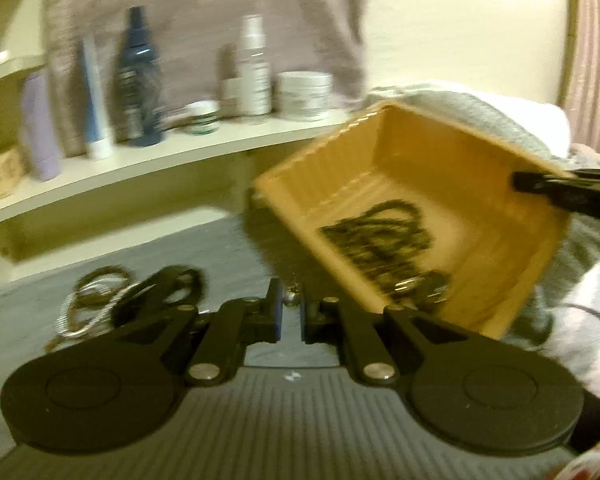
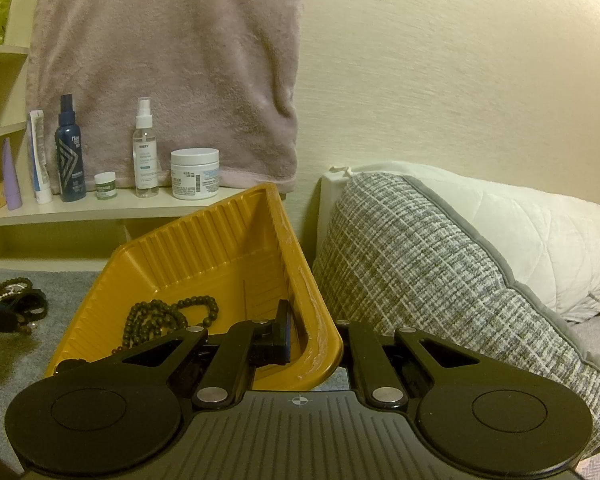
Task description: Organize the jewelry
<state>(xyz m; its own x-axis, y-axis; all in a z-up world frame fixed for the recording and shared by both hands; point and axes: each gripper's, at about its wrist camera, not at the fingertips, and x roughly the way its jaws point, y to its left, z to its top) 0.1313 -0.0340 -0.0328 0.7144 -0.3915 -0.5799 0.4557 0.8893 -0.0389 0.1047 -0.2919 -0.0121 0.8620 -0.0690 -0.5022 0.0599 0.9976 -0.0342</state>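
Observation:
A yellow ribbed tray (image 2: 204, 248) hangs tilted over the grey surface. My right gripper (image 2: 314, 336) is shut on its near rim, one finger inside and one outside. That gripper (image 1: 532, 182) shows at the tray's right rim (image 1: 440, 128) in the blurred left wrist view. A dark bead necklace (image 2: 168, 316) lies in the tray (image 1: 380, 240). My left gripper (image 1: 291, 304) is shut on a small silvery piece of jewelry (image 1: 290, 299), just left of the tray's low corner. A pile of bracelets and chains (image 1: 100, 300) lies on the grey surface, also seen far left (image 2: 16, 296).
A cream shelf (image 2: 100, 210) at the back carries bottles, a tube and jars, with a mauve towel (image 2: 160, 60) hanging behind. A grey patterned cushion (image 2: 440, 272) and white pillow (image 2: 520, 220) stand right of the tray.

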